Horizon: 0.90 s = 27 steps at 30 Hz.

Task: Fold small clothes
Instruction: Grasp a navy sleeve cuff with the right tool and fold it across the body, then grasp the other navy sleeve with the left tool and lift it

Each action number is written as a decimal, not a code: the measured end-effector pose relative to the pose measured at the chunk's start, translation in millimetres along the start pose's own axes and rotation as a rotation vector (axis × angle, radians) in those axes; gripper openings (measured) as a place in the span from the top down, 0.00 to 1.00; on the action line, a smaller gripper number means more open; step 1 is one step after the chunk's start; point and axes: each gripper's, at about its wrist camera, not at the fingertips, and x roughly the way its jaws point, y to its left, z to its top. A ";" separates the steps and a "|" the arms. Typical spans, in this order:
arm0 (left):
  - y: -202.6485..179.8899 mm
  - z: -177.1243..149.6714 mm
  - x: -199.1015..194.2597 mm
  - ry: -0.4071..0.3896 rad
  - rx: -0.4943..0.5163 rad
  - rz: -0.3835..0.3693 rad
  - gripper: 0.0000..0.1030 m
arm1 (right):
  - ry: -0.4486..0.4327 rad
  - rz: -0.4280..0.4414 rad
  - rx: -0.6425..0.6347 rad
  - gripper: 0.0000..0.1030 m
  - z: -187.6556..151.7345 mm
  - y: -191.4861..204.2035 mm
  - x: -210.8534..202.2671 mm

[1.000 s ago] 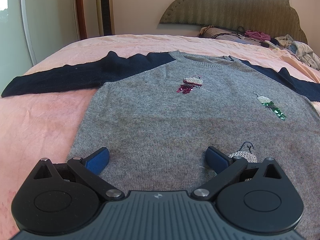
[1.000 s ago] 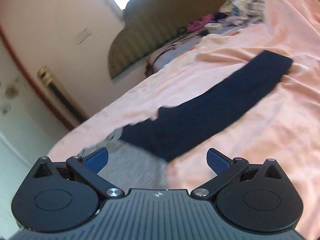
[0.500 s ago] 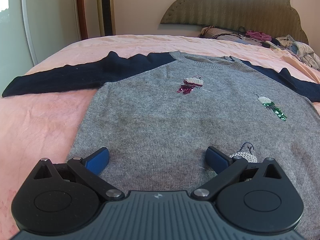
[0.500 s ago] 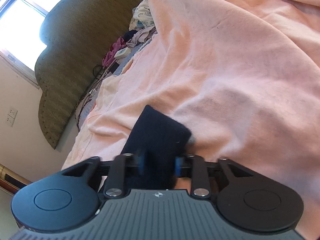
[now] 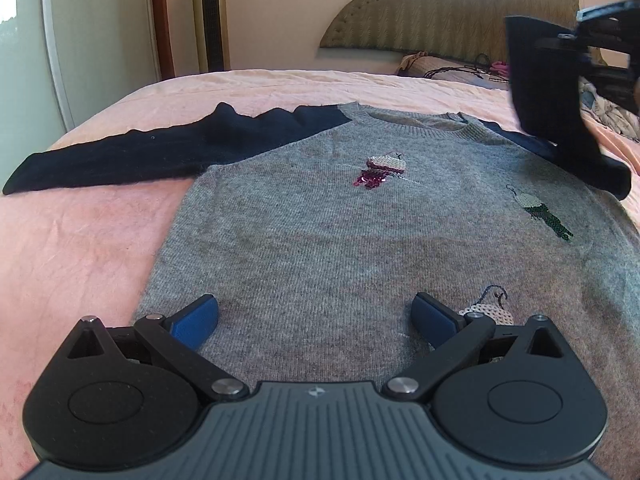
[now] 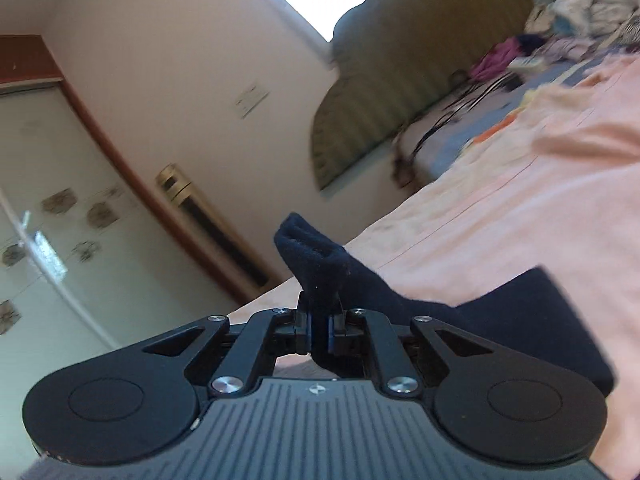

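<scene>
Navy sleeve [image 5: 548, 92] now lifted off pink bed [image 5: 80, 248], right jaws clamping it, left jaws spread.

The left wrist camera sat low and close over the sweater [image 5: 340, 240] hem, looking along the bed [image 5: 80, 240] toward the headboard [image 5: 460, 20] at 12 o'clock. The right wrist camera, rolled, looked nearly level from close behind the lifted navy sleeve [image 6: 320, 264], the headboard [image 6: 360, 120] at 1 o'clock. Both views shared that sleeve [image 5: 548, 100], headboard, pink bedspread and tower fan [image 5: 210, 16].
</scene>
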 end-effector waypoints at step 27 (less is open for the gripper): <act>-1.1 109.3 124.0 0.235 -0.479 -0.473 0.81 | 0.179 -0.006 -0.040 0.14 -130.9 -12.5 -57.8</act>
